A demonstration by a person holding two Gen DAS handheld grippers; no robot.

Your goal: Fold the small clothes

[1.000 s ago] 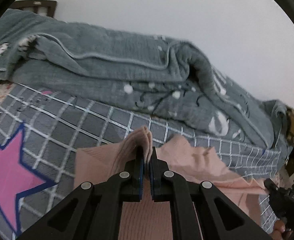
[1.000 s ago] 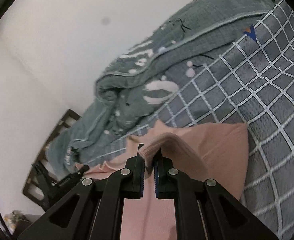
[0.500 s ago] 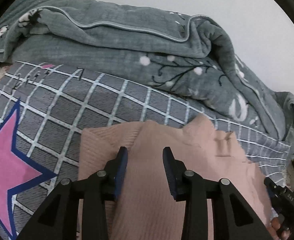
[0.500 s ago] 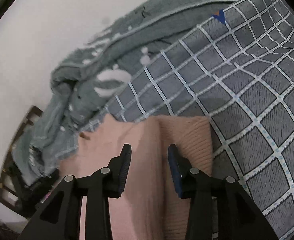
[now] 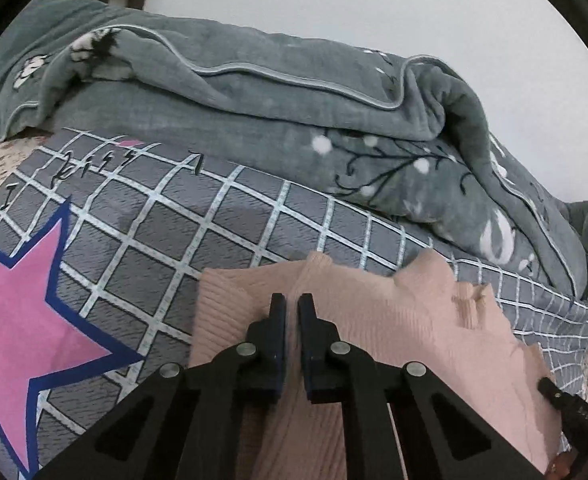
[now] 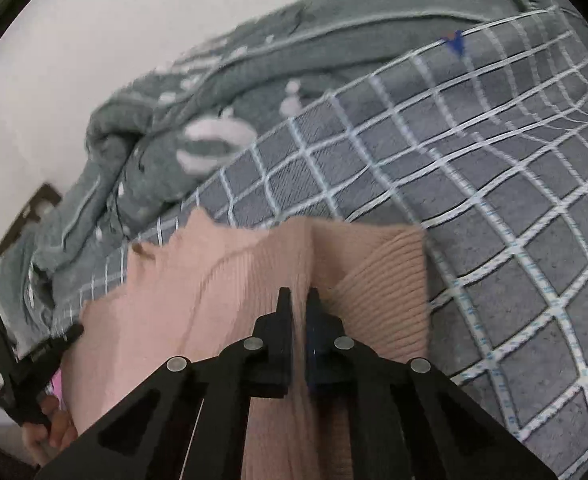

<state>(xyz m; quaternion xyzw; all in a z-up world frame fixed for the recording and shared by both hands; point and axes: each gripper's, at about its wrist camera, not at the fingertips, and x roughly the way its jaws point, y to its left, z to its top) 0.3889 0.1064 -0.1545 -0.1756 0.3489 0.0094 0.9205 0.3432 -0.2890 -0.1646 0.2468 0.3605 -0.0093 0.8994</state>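
The pink sweater [image 5: 394, 320] lies on the checked bedspread [image 5: 213, 232], just in front of the grey blanket [image 5: 294, 120]. Left gripper [image 5: 292, 304] and right gripper [image 6: 298, 300] each pinch a ridge of knit; lift evenly together to keep the fold straight.

Two black hand-held grippers

Left gripper [image 5: 291, 306] & right gripper [image 6: 298, 300]: matte black plastic, triangular cut-outs in the arms, round silver screws at the pivots, blue pads inside the fingers [image 5: 279, 344] (same build on both).
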